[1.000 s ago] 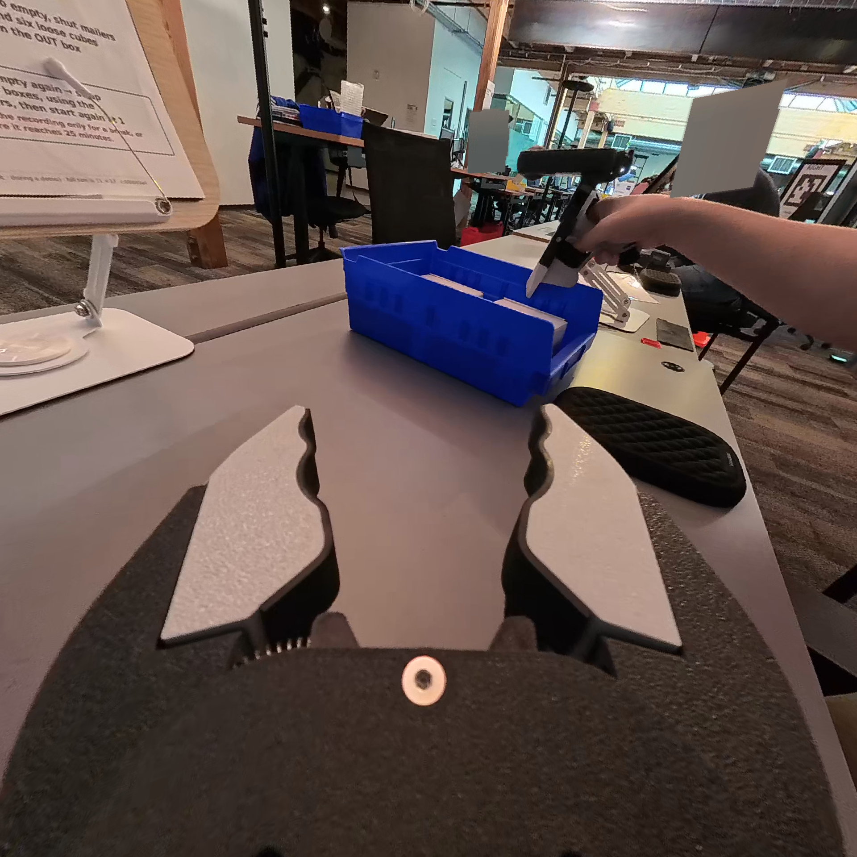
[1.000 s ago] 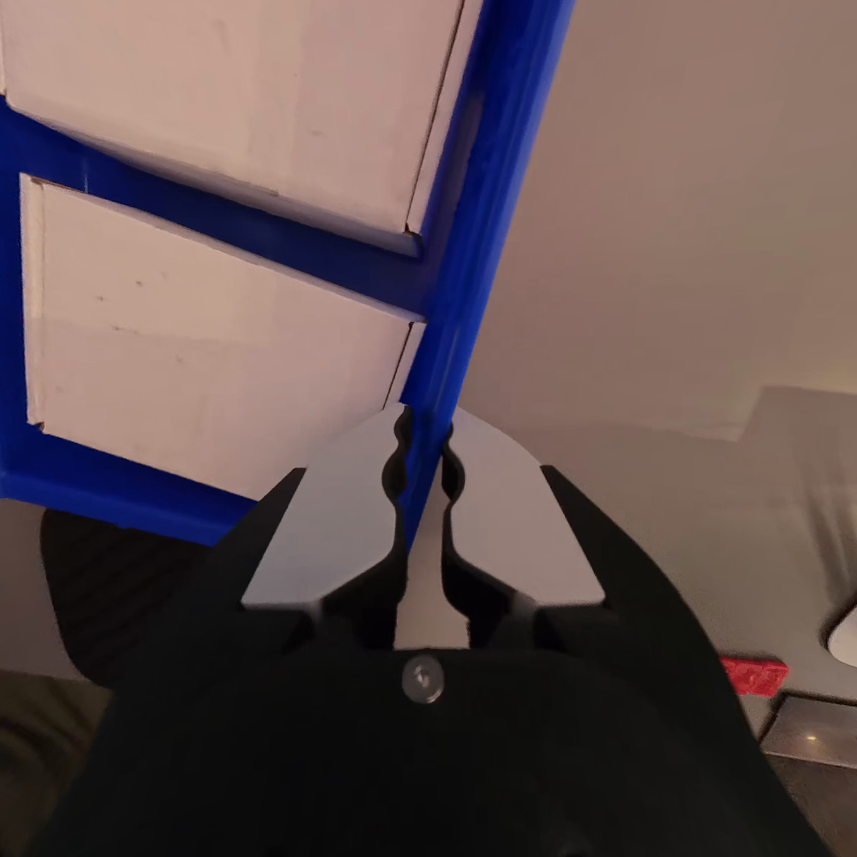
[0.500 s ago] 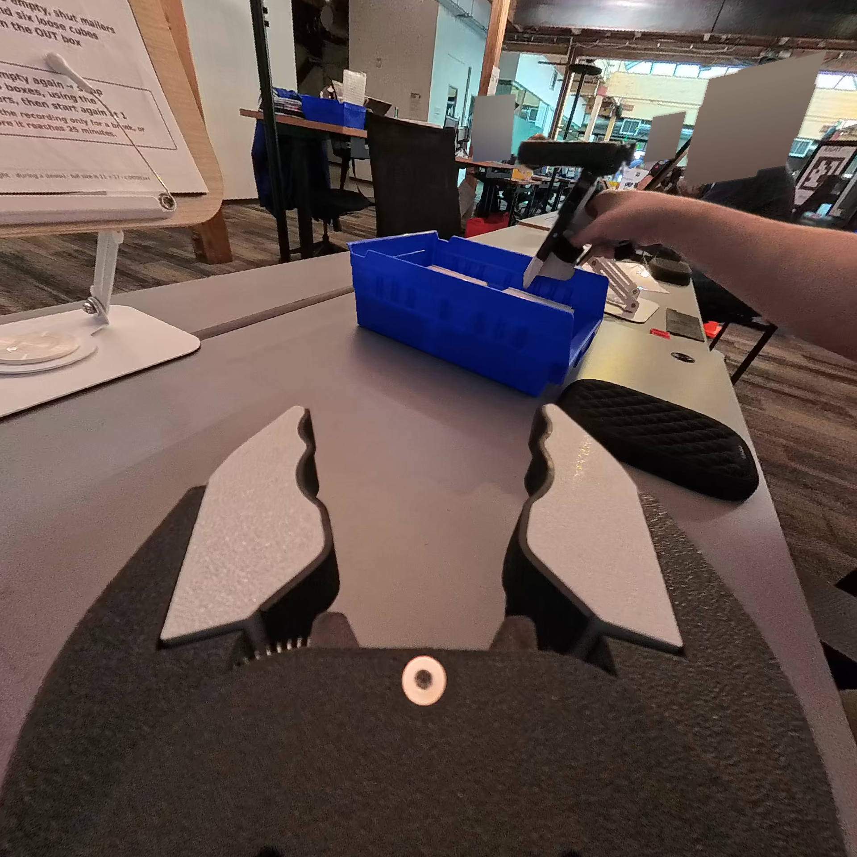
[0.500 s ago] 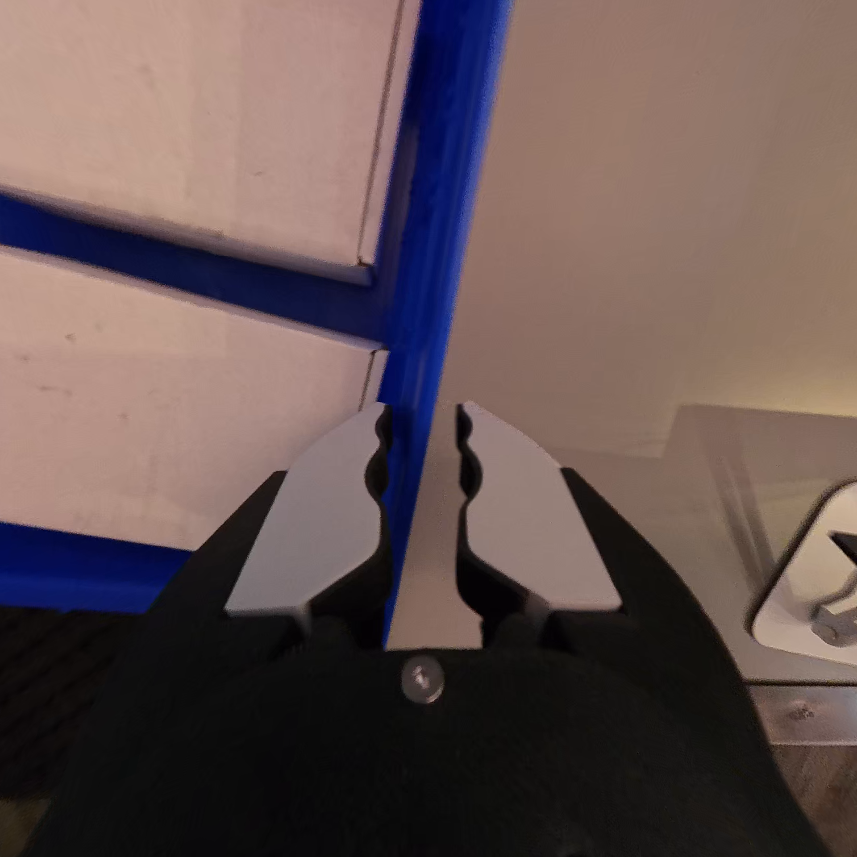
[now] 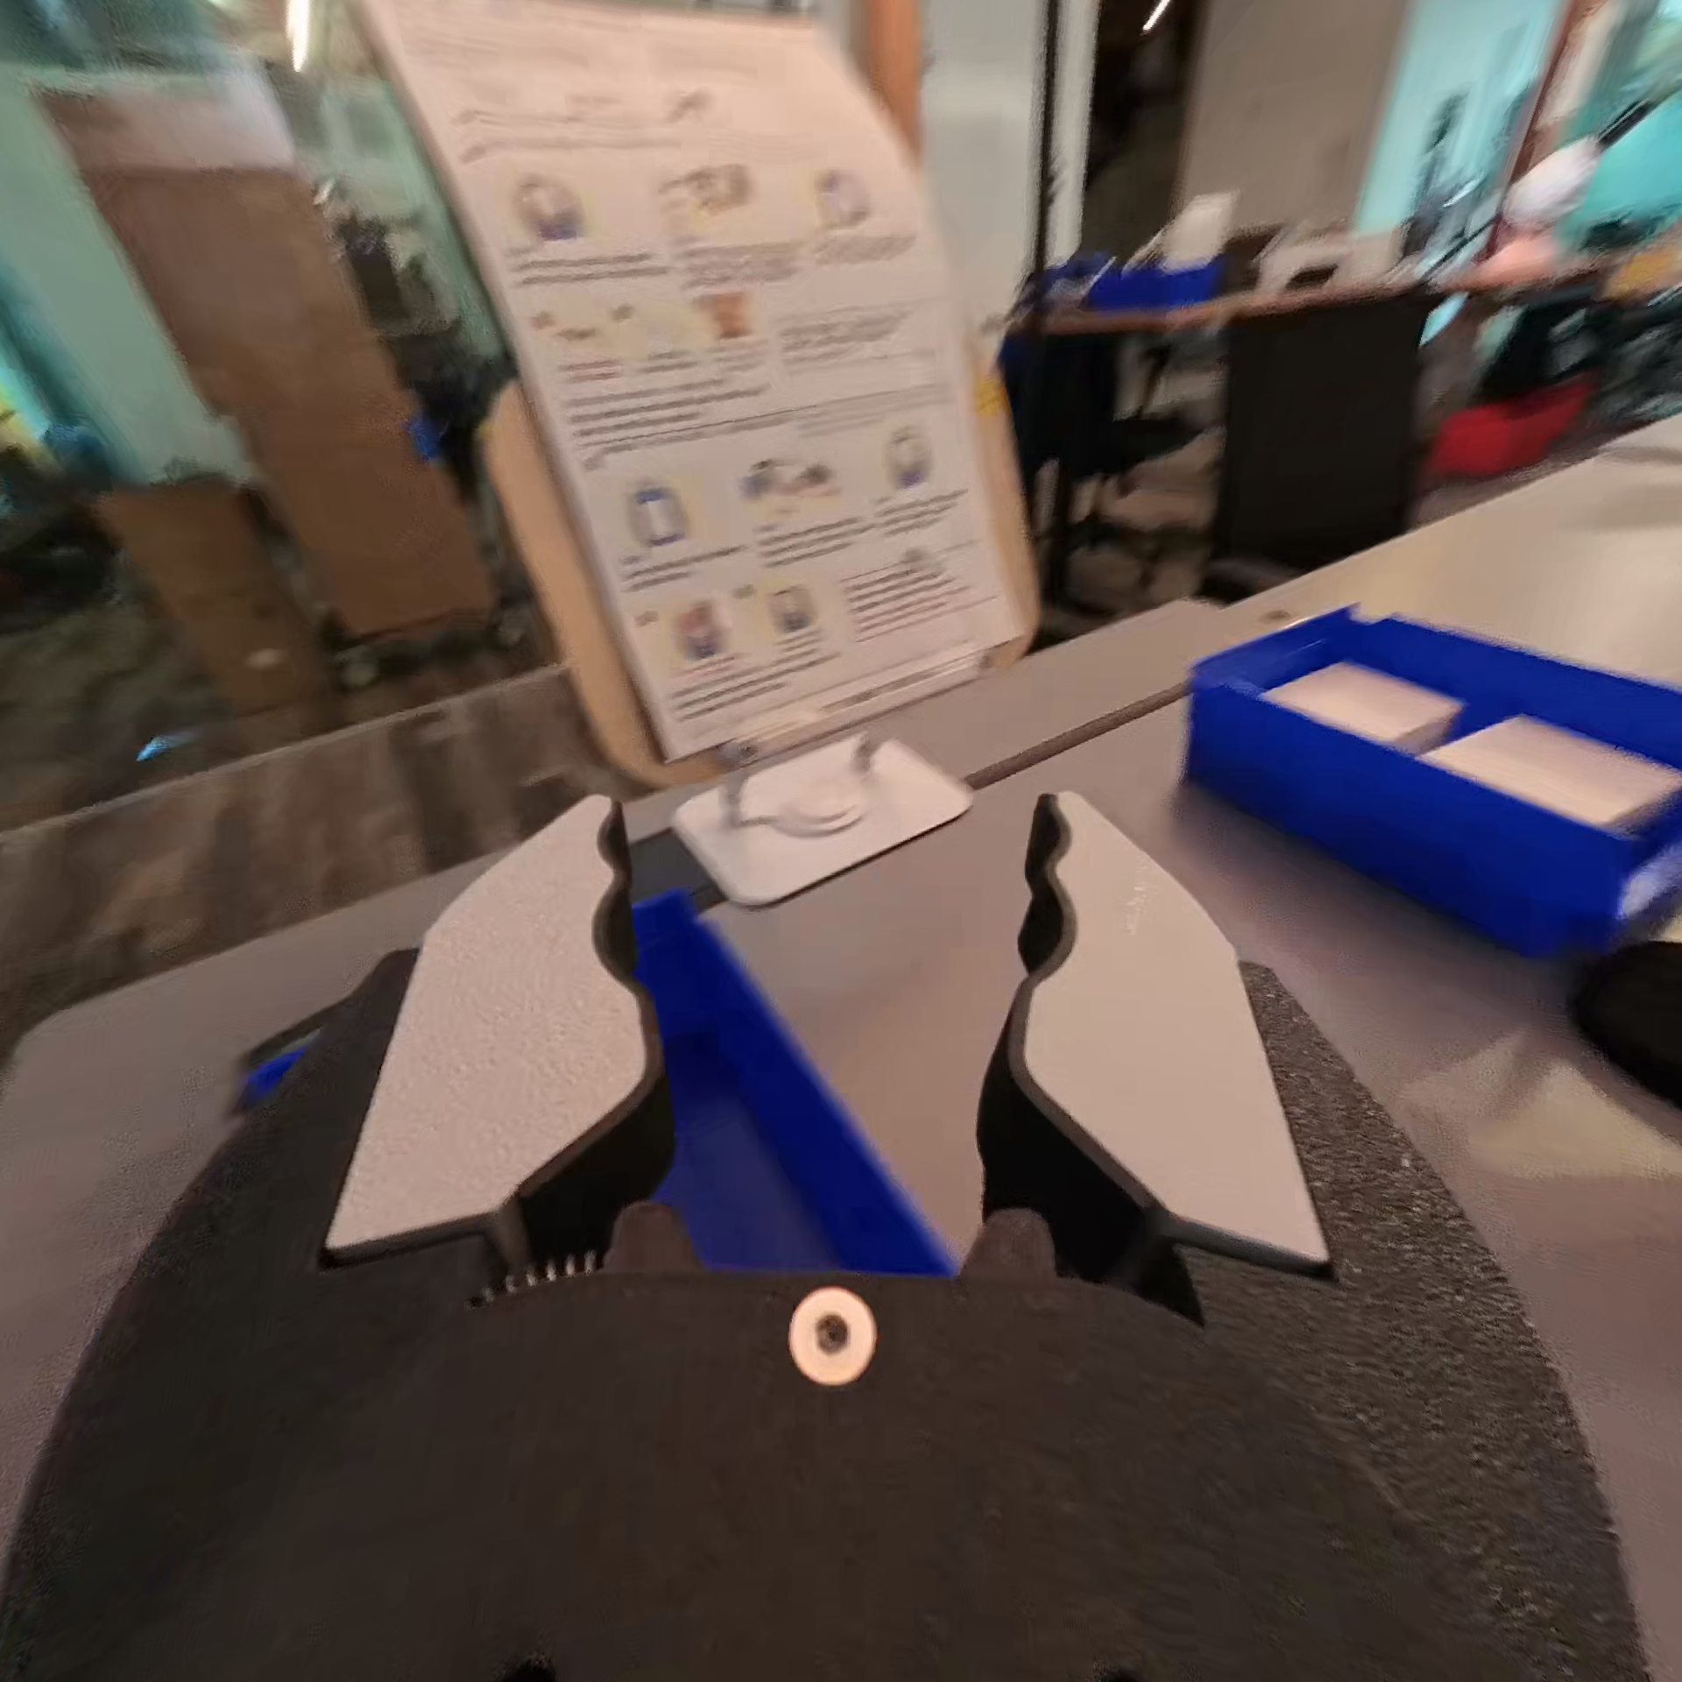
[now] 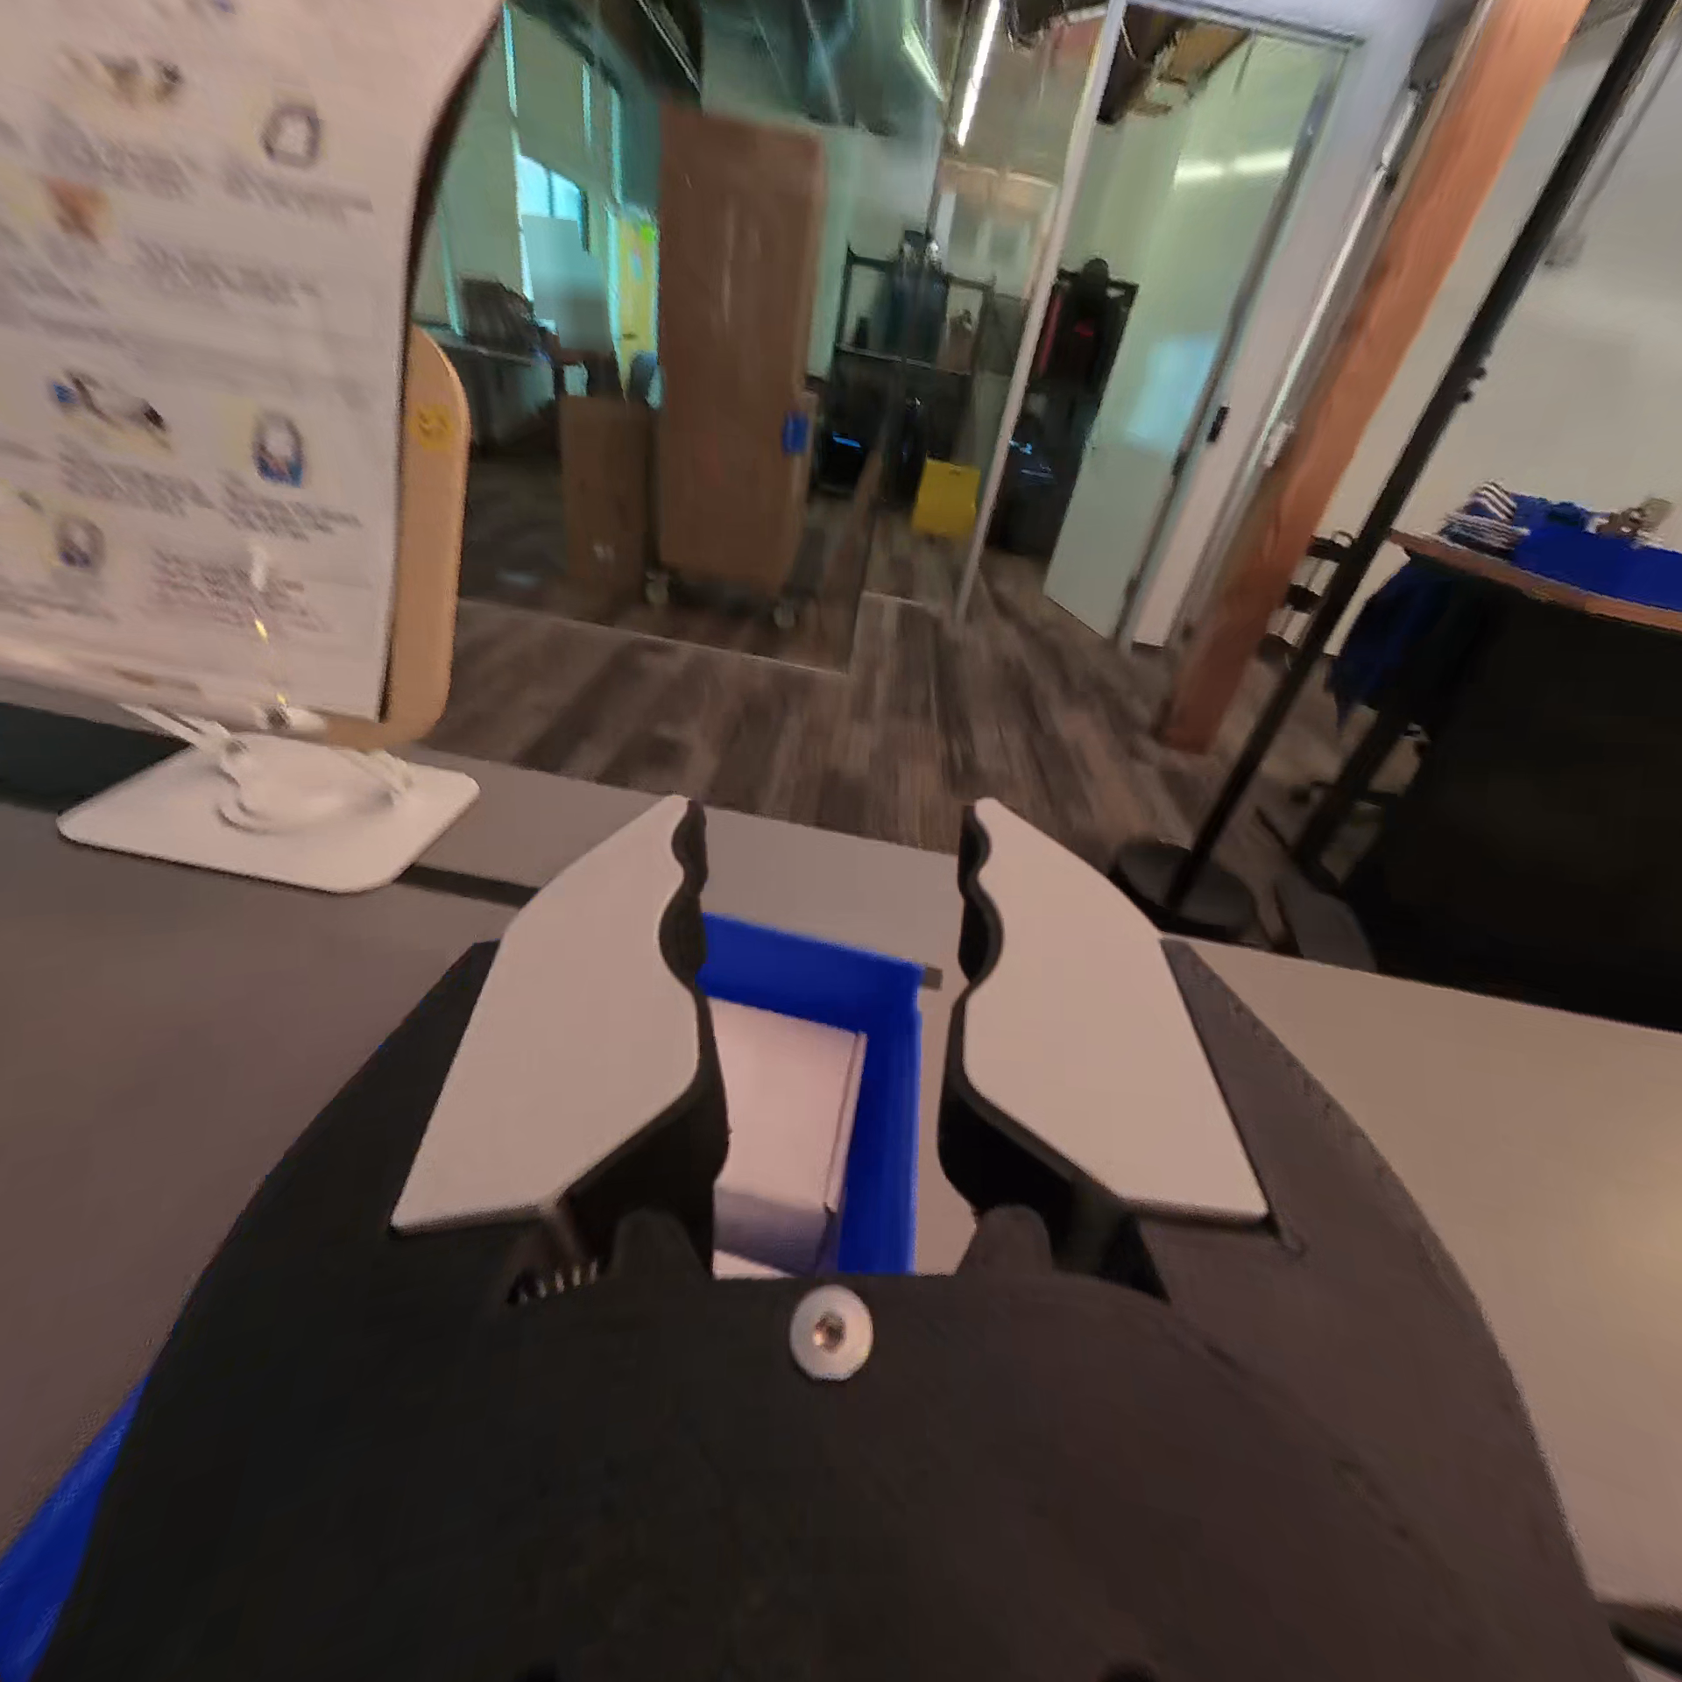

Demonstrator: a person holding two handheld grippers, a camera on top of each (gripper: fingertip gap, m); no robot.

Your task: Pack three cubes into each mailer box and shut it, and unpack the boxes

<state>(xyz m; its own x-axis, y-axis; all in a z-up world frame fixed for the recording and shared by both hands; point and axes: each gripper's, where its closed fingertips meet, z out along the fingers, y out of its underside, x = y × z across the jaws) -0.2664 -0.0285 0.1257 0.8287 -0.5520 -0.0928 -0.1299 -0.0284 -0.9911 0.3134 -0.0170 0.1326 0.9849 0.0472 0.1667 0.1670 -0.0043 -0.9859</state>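
Observation:
My left gripper (image 5: 828, 819) is open and empty, held over the right wall of a near blue bin (image 5: 774, 1092); the bin's inside is mostly hidden by the gripper body. A second blue bin (image 5: 1365, 810) stands at the right with two shut white mailer boxes (image 5: 1356, 710) (image 5: 1547, 774) lying in it. My right gripper (image 6: 830, 819) is open and empty above that bin's far right corner (image 6: 887, 1092), and one white mailer box (image 6: 783, 1119) shows between its fingers. No cubes are in view.
An instruction board on a white stand (image 5: 819, 828) rises at the back middle of the grey table, and also shows in the right wrist view (image 6: 273, 810). A black quilted pad (image 5: 1629, 1010) lies at the right edge. Beyond the table's far edge is floor. The tips of one gripper are about 60 cm away from the tips of the other.
My right gripper has let go of the blue bin's wall, opened wide and tilted up. My left gripper has swung left over the near blue bin. Both views are motion-blurred.

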